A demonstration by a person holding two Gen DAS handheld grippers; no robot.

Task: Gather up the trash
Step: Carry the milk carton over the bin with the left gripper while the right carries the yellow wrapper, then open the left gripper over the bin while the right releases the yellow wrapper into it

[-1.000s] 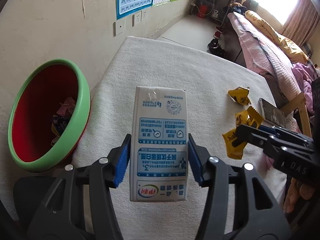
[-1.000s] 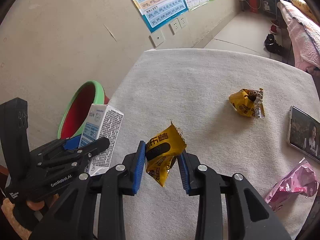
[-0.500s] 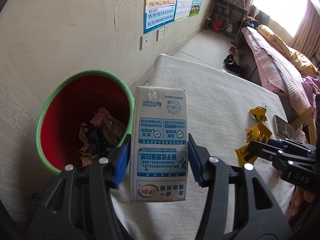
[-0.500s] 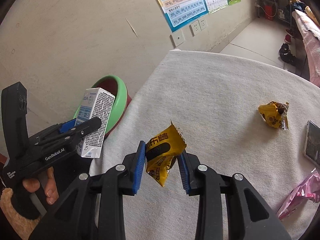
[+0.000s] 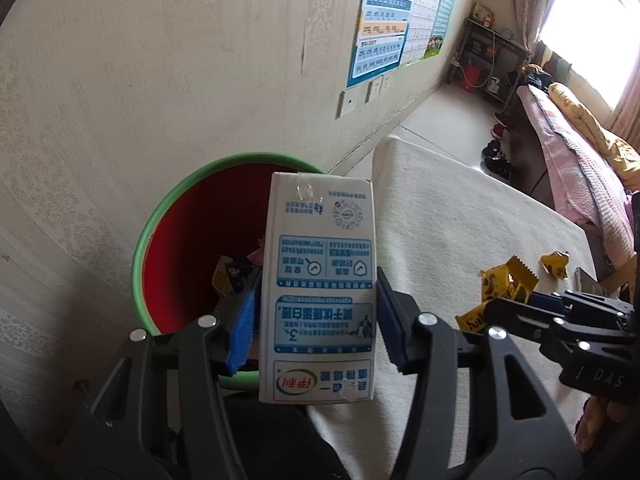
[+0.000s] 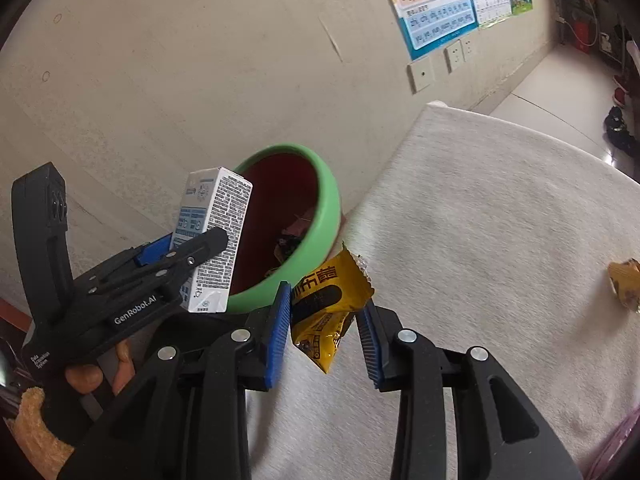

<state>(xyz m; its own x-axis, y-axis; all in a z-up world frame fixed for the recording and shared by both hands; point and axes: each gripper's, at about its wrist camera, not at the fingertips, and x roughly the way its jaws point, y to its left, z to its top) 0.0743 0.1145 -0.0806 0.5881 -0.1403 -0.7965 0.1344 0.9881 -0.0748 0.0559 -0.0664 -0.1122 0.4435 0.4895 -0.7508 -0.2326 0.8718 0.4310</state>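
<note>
Both grippers loaded with trash beside the bin.

Milk carton [image 5: 318, 296] clamped between blue pads of left gripper [image 5: 316, 320], printed face to camera, hanging over the bin rim at 6 o'clock of the bin opening. Red bin with green rim [image 5: 138, 256] sits against the wall, wrappers inside. Yellow snack wrapper [image 6: 326, 308] pinched in right gripper [image 6: 324, 328], over the white cloth-covered table [image 6: 500, 208] edge, bin at its 11 o'clock. A second yellow wrapper [image 6: 626, 284] lies on the cloth at 3 o'clock, well apart. Pink wrapper [image 6: 616, 448] at 5 o'clock edge. Wall posters [image 5: 384, 28] at 12 o'clock.
</note>
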